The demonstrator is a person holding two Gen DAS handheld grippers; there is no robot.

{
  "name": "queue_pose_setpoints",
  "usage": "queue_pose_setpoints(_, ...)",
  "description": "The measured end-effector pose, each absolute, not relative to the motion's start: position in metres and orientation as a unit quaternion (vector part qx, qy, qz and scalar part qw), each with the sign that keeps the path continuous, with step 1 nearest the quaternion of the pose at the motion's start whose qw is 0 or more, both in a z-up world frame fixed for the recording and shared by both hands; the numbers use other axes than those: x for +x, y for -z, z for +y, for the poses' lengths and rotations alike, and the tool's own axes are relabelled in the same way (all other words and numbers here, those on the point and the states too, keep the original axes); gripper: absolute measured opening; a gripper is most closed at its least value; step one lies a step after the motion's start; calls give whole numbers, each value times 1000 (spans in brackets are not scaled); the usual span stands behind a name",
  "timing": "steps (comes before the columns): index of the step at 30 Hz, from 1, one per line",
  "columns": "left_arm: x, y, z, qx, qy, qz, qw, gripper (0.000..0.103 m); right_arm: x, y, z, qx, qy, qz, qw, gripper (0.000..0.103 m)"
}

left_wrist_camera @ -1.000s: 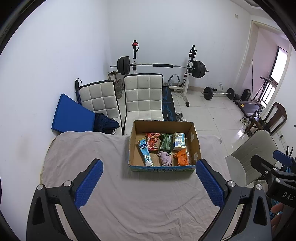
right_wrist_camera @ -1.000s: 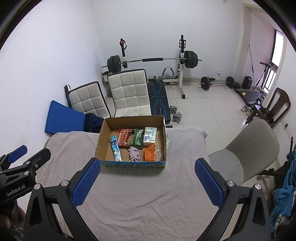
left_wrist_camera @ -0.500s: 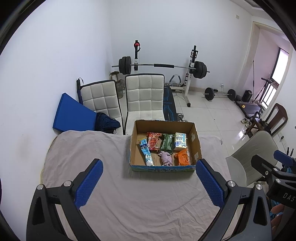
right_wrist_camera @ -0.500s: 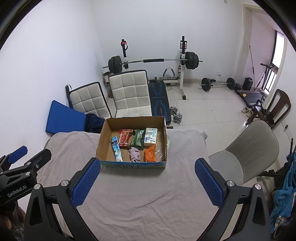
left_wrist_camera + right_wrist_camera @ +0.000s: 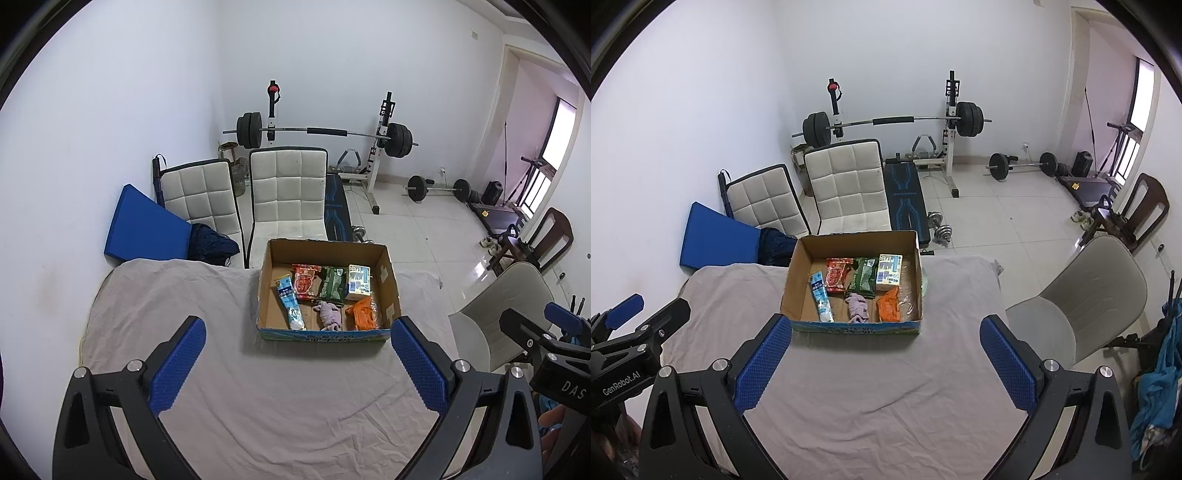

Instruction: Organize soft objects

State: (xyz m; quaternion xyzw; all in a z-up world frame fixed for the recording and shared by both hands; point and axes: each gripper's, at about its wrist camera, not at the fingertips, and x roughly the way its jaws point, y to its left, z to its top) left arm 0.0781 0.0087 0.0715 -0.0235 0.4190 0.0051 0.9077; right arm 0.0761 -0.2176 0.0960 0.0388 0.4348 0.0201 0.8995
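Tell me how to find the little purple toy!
Look in the box on the grey cloth. Along its near wall, between the blue tube and the orange packet, lies the purple toy, the only fuzzy thing there.

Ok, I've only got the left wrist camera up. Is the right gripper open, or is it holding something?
Observer: Open. In the right wrist view the right gripper has its blue pads spread wide with nothing between them. It is over the cloth-covered table, short of the cardboard box.
Operator: Anything around the box that I can't see from here?
Observer: Yes, a pale green thing shows just outside the box's right wall, on the table. Most of it is hidden by the wall, so I cannot tell what it is.
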Motion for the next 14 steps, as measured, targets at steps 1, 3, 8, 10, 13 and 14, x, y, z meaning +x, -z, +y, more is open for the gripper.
queue_pose_setpoints(1, 78, -71, 9, -23, -5, 418, 908, 103, 75, -96, -218, 40, -20, 435, 899, 103)
queue_pose_setpoints(3, 78, -71, 9, -23, -4, 420, 907, 103, 74, -96, -219, 42, -21, 435, 899, 103)
queue_pose_setpoints(8, 78, -72, 9, -23, -4, 419, 908, 103, 73, -96, -220, 43, -20, 436, 899, 103)
queue_pose_setpoints(10, 77, -73, 8, -23, -5, 417, 909, 103, 73, -96, -220, 43, -20, 436, 898, 103)
queue_pose_setpoints(13, 77, -74, 8, -23, -5, 417, 909, 103, 73, -96, -220, 44, -20, 435, 899, 103)
queue_pose_setpoints(14, 77, -74, 8, -23, -5, 416, 909, 103, 73, -96, -219, 44, -20, 436, 899, 103)
